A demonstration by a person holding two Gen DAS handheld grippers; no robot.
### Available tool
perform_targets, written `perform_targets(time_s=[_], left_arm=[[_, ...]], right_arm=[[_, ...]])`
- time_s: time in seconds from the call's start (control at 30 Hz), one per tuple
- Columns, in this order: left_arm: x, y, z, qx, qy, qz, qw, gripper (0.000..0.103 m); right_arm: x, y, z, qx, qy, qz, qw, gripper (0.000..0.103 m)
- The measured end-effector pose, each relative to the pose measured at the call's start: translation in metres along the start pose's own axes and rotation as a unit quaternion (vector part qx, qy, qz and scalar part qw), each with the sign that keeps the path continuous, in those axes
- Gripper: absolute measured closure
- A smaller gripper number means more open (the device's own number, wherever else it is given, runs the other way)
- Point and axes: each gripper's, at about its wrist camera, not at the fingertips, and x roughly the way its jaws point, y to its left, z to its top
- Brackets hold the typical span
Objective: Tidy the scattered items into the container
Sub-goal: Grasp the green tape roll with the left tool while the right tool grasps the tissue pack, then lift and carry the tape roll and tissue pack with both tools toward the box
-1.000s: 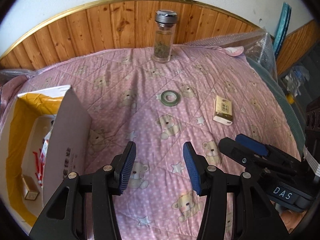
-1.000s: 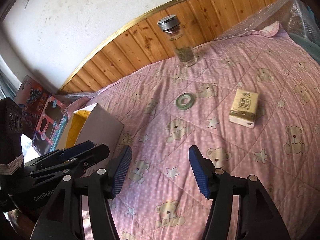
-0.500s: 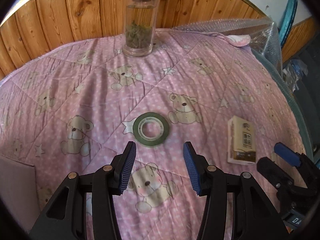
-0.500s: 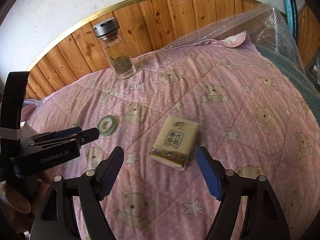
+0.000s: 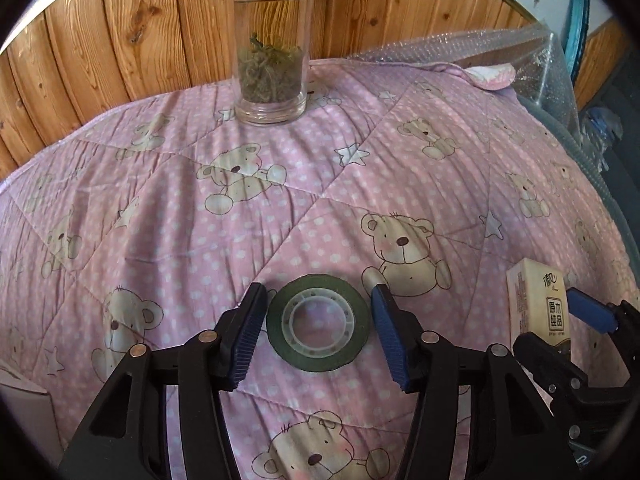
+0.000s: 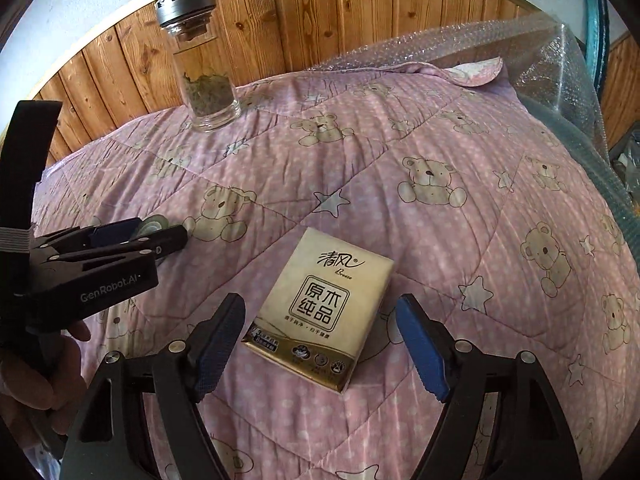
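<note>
Green tape wound on a white plastic core, the tape roll [image 5: 318, 322] lies flat on the pink quilt [image 5: 280, 220], between the spread fingers of the left tool [image 5: 318, 330]. Those jaws are closing slightly, but the pads do not yet press on the roll. It looks light and stiff, so a pinch across its outer rim should hold, though the smooth edge may slip if taken off centre.

Just to its right, near but apart, lies the tissue pack [image 6: 320, 310], flat and face up in gold printed wrap. The right tool [image 6: 320, 342] stands spread wide around its near end, neither pad touching it. The pack looks light and soft, with a slick film; taking it across its two long sides, around the middle, seems best, and a hard squeeze would likely dent it.

Further back a glass jar [image 6: 202, 64] with a metal lid stands upright near the wooden wall panelling [image 6: 320, 20], dried leaves in its bottom. It is probably heavier and breakable.

Padded and creased, the quilt gives under pressure, so pads may sink in beside each item. Bubble wrap [image 6: 520, 48] lies heaped at the far right edge. A corner of what may be the container shows at the left wrist view's lower left.
</note>
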Motion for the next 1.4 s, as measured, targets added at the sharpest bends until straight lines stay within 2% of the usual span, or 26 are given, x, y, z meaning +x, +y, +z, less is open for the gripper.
perform_targets(time_s=[0.1,0.23,0.33,0.53,0.83,1.1,1.4], left_arm=[[-0.004,0.001,-0.005,0.003,-0.004,-0.002,1.0000,0.053],[-0.013,0.009,-0.009,-0.022,-0.003,-0.015,0.9996,0.053],[-0.023,0.011,-0.013,-0.036,-0.006,-0.021,0.9991,0.053],[-0.053,0.009,-0.026,-0.053,-0.015,-0.040,0.9977,0.053],[-0.120,0.001,-0.054,-0.060,-0.028,-0.061,0.9959,0.053],[-0.191,0.004,-0.086,-0.061,-0.048,-0.044,0.9961,0.053],[-0.273,0.021,-0.116,-0.063,-0.080,0.005,0.9948,0.053]], right_arm=[[0.008,-0.007,0.000,0.011,0.005,0.012,1.000,0.037],[0.008,-0.015,0.001,0.035,0.006,0.027,0.999,0.046],[0.004,-0.026,0.002,0.071,0.010,0.050,0.996,0.049],[-0.008,-0.029,0.004,0.111,0.009,0.092,0.990,0.050],[-0.049,-0.002,-0.002,0.113,0.004,0.171,0.979,0.050],[-0.086,0.013,-0.021,0.113,-0.005,0.203,0.973,0.050],[-0.122,0.053,-0.041,0.098,-0.016,0.235,0.967,0.050]])
